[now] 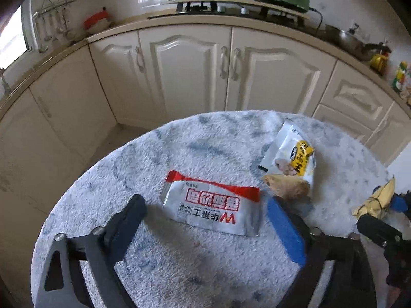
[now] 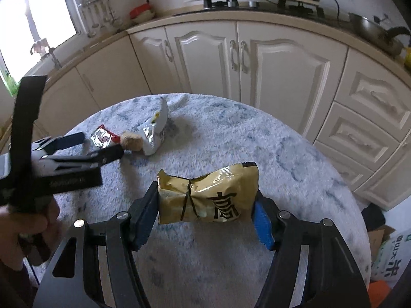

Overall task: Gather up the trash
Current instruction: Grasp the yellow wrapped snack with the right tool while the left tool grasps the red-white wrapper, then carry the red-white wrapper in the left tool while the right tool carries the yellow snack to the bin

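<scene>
Left gripper (image 1: 205, 208): I have it tilted down over the fuzzy table cover (image 1: 205, 141), jaws apart on either side of the red and white wrapper (image 1: 213, 205), pads clear of it.
Right gripper (image 2: 205, 205): angled down, jaws closed on the gold snack bag (image 2: 208, 196), which I see pinched end to end.
Left hand (image 2: 23, 228): seen from the right wrist, gripping its handle low at the frame's left.
Other trash: white and yellow packet (image 1: 295, 154) beside a brown lump (image 1: 287, 187), past the wrapper.

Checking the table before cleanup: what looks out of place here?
Litter lies on the cloth-covered table: a red-and-white wrapper, a torn-open white-and-yellow packet and a brownish scrap against it. A gold packet is clamped in the right hand-held gripper.
</scene>
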Demonstrator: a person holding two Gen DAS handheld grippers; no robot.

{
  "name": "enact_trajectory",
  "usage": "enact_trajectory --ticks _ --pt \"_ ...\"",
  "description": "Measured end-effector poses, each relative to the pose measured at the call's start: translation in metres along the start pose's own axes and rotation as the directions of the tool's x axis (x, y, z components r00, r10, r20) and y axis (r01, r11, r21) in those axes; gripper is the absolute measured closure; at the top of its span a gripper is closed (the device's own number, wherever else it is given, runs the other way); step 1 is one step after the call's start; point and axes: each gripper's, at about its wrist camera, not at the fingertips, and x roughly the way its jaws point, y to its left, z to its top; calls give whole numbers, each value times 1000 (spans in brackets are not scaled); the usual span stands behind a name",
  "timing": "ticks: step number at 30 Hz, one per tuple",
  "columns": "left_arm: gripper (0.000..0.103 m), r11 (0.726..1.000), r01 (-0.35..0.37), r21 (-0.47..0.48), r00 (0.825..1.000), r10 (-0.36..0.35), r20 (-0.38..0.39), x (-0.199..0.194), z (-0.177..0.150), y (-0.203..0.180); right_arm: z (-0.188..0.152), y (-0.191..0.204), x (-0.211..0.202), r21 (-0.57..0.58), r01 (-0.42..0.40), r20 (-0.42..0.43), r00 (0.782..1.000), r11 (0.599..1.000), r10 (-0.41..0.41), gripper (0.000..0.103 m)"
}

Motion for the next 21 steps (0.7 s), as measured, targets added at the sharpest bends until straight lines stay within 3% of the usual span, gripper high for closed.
enact_trajectory --ticks 2,4,10,16,21 --pt "39 1000 18 14 1000 -18 16 2 1 -2 -3 -2 -5 8 -3 4 1000 1000 3 37" --pt "45 999 28 16 999 -28 22 3 0 -2 -7 -2 -11 15 -7 9 1000 1000 7 37" --pt "57 993 121 -3 992 -121 28 9 -7 7 -20 2 -30 22 -16 23 1000 1000 16 37" --pt "66 988 157 -3 987 -157 43 -5 -34 10 -36 2 -54 40 -30 42 999 999 28 37" --pt "67 982 189 1 981 -189 55 -23 -59 9 -55 3 -72 50 -30 50 998 998 28 37"
